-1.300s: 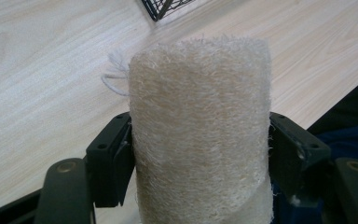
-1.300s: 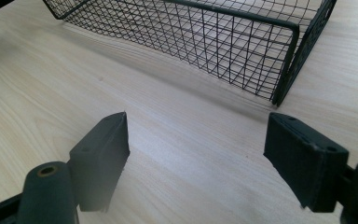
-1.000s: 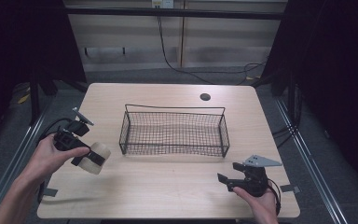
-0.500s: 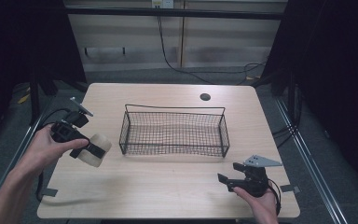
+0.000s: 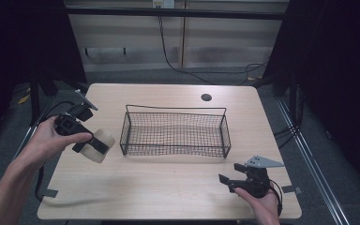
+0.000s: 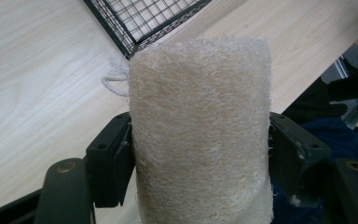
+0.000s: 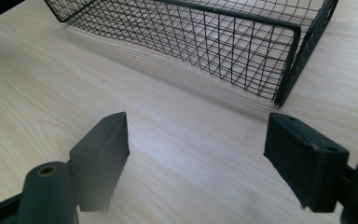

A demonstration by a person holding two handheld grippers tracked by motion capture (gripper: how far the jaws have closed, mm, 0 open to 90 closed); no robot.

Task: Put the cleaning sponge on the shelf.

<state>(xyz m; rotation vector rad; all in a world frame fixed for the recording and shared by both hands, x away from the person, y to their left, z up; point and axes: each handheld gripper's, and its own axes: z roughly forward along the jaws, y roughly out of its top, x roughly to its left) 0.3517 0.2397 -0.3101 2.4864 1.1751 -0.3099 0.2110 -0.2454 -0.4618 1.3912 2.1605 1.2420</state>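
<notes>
A cream loofah cylinder [image 5: 97, 146] [image 6: 200, 135] is held above the table's left side, with my left gripper [image 5: 92, 145] [image 6: 200, 154] shut on it, a black jaw pressed to each side. A thin string loop [image 6: 113, 83] hangs from its far end. Just to its right stands a black wire basket [image 5: 176, 131] [image 6: 144, 21] in the middle of the wooden table [image 5: 168, 187]; it looks empty. My right gripper [image 5: 225, 182] [image 7: 198, 161] rests low at the front right of the table, open with nothing between its jaws, and faces the basket's near corner [image 7: 284, 88].
A dark round grommet hole [image 5: 206, 97] sits near the table's back edge. Cables trail off the left edge [image 5: 47, 117] and from the right gripper [image 5: 277, 199]. Bits of tape [image 5: 49, 192] mark the front corners. Dark floor and frame rails surround the table.
My left gripper has carried the loofah up and toward the basket's left end over the last second. The right gripper has stayed where it was.
</notes>
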